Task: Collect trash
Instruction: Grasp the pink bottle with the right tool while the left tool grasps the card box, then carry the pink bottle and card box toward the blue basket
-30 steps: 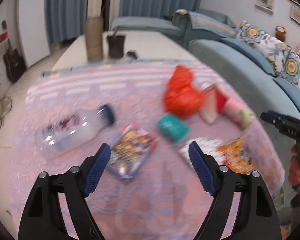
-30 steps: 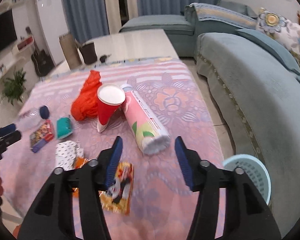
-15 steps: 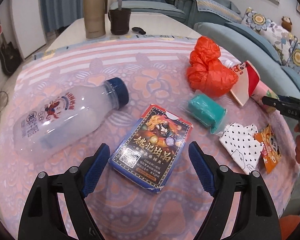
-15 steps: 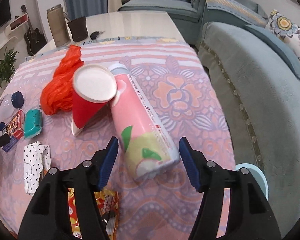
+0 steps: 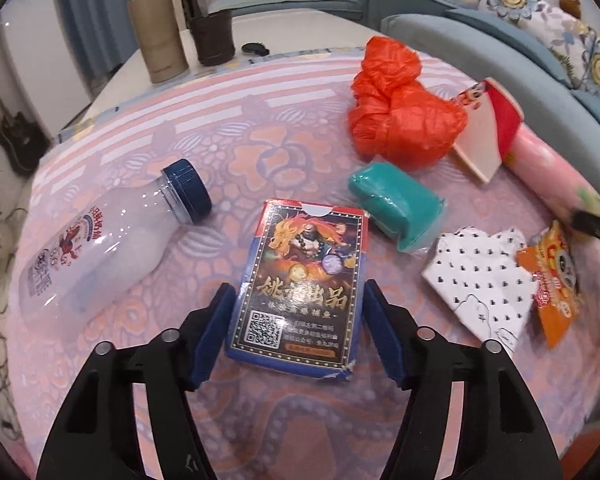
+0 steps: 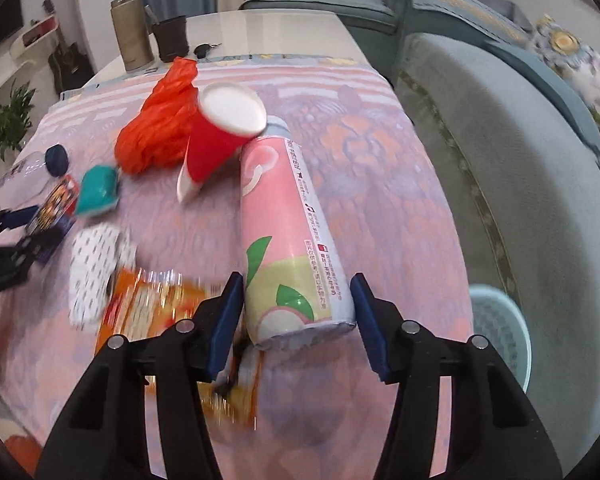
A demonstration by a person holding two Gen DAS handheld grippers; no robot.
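Note:
Trash lies on a pink patterned tablecloth [image 5: 148,132]. My left gripper [image 5: 300,320] is open, its blue pads on either side of the near end of a dark card box [image 5: 300,280]; contact cannot be told. My right gripper [image 6: 298,312] is open around the near end of a pink canister [image 6: 284,232] lying on its side. Also on the cloth are a plastic bottle [image 5: 108,232], a teal packet [image 5: 392,204], an orange bag [image 5: 396,112], a red cup [image 6: 216,136], a dotted white paper [image 5: 484,284] and an orange snack wrapper [image 6: 172,312].
A light blue basket [image 6: 500,328] stands on the floor between the table's right edge and the blue sofa [image 6: 520,140]. A tan flask [image 5: 158,32] and a dark cup [image 5: 214,36] stand on the white table beyond the cloth.
Both grippers moved forward and down. The left now brackets the card box, the right brackets the pink canister's end. Nothing on the cloth has shifted.

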